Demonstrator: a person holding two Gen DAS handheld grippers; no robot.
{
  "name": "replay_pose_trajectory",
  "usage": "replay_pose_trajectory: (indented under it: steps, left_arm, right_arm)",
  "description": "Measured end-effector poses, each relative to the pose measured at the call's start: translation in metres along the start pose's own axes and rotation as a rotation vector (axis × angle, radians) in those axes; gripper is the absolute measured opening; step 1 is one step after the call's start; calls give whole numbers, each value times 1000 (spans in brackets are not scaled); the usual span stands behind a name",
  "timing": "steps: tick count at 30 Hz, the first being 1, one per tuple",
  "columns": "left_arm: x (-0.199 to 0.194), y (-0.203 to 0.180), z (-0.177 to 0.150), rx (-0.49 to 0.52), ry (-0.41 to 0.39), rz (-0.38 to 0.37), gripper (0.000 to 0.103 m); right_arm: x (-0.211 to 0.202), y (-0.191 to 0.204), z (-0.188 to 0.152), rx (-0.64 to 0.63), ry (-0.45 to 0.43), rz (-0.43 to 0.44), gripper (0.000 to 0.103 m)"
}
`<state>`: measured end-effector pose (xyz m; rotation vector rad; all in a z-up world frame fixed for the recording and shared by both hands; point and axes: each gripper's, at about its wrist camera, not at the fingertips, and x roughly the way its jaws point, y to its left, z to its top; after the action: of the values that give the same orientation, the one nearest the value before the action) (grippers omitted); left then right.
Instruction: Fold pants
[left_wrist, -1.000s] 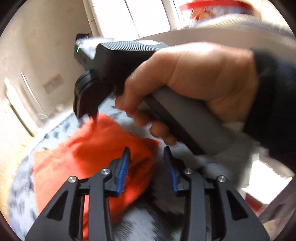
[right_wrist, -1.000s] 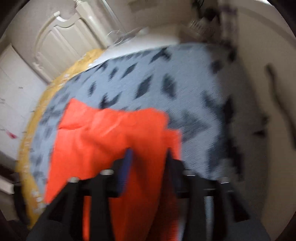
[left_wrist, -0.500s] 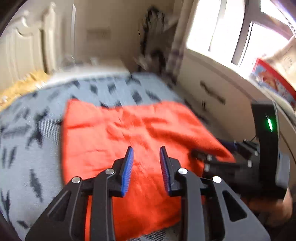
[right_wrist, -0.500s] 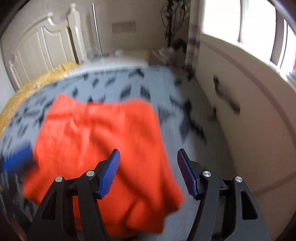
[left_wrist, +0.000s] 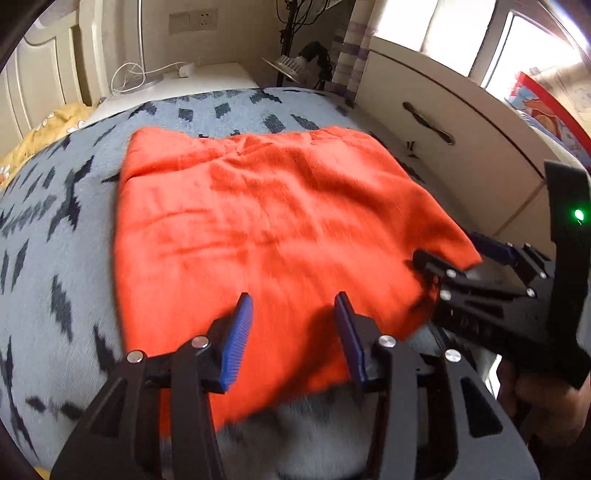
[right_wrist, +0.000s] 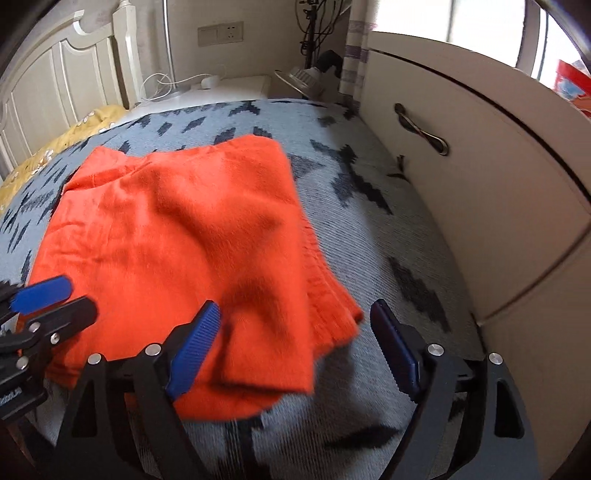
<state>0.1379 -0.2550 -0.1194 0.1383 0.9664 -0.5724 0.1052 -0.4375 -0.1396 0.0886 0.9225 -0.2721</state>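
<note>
Left wrist view: orange pants (left_wrist: 266, 229) lie folded into a rough rectangle on the grey blanket (left_wrist: 55, 266) with dark markings, covering the bed. Left gripper (left_wrist: 293, 332) hovers over the near edge of the pants; its blue pads stand apart and are opening — no cloth pinched between them, fabric only seen below the gap. Right gripper (left_wrist: 458, 258) enters from the right at the pants' near right corner, green light on its body. A white cabinet (left_wrist: 461, 147) with a drawer handle flanks the bed on the right.

Right wrist view: right gripper (right_wrist: 295, 343) has its jaws spread wide and opening — the near right corner of the pants (right_wrist: 177, 229) lies under the gap, neither pad pressing it. Layered folded edges show at that corner. Left gripper (right_wrist: 33, 306) sits at the left edge of the frame, one blue pad visible over the pants' near left edge. Headboard (right_wrist: 66, 74) and yellow bedding (right_wrist: 74, 133) at far left.
</note>
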Motion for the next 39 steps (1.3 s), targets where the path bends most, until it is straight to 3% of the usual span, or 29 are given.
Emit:
replay_pose_trajectory:
  steps: [6, 11, 14, 17, 39]
  left_arm:
    - [-72, -10, -26, 12, -100, 20, 102]
    - [-116, -8, -38, -30, -111, 36, 101]
    - [-130, -10, -42, -27, -122, 89, 101]
    - [-134, -9, -43, -38, -118, 70, 101]
    - [-127, -13, -34, -46, -109, 34, 101]
  right_arm:
    - [-52, 0, -19, 31, -28, -38, 83]
    - [-102, 5, -35, 67, -77, -34, 86]
    - [-121, 5, -41, 93, -89, -34, 86]
    - [-133, 9, -45, 84, -106, -39, 86]
    - [-134, 4, -43, 87, -105, -42, 86]
